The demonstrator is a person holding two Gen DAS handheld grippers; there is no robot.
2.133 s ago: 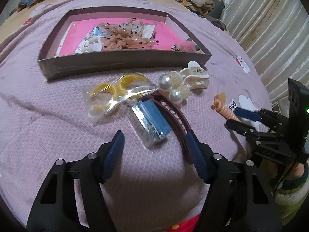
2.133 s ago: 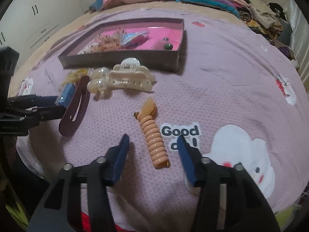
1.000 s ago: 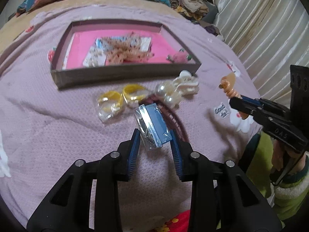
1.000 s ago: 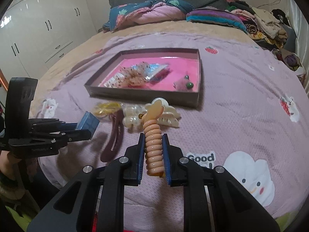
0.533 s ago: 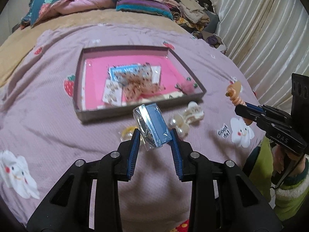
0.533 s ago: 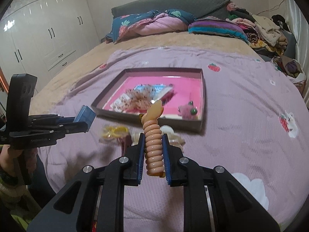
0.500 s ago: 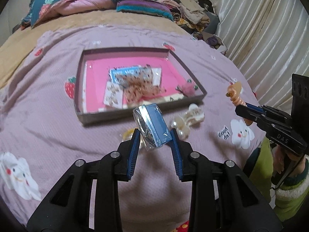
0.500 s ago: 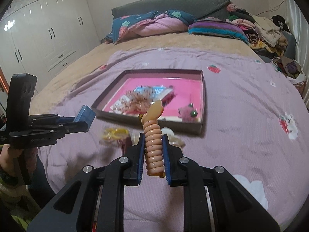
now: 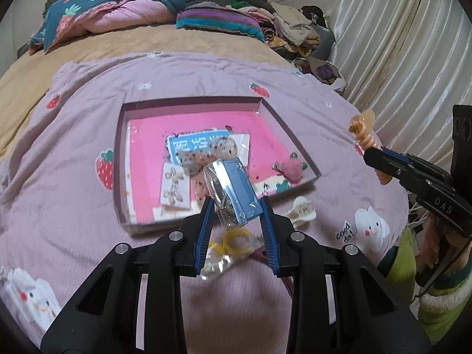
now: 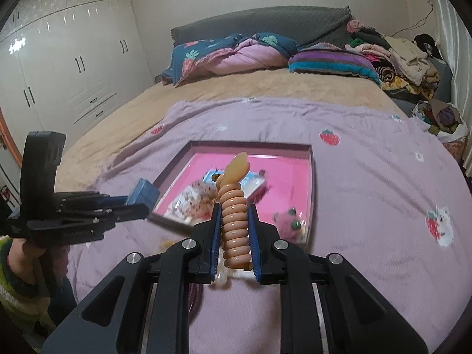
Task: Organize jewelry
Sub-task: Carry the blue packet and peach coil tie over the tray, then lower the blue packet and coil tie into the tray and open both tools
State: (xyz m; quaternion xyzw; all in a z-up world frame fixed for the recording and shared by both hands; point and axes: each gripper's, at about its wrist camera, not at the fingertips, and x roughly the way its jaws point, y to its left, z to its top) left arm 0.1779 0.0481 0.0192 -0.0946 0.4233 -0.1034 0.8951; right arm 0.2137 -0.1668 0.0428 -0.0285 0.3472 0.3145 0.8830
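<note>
The right gripper is clamped on a peach-orange spiral coil hair tie, which stands upright between its blue-padded fingers and is held in the air over the lilac strawberry-print bedspread. Beyond it lies a shallow dark-rimmed cardboard box with a pink floor, holding a blue-printed card, a speckled sheer bow and a fuzzy pink ornament with green beads. At left, the left gripper grips a small blue packet in clear wrap, near the box's left corner. White wardrobe doors and piled bedding stand behind.
</note>
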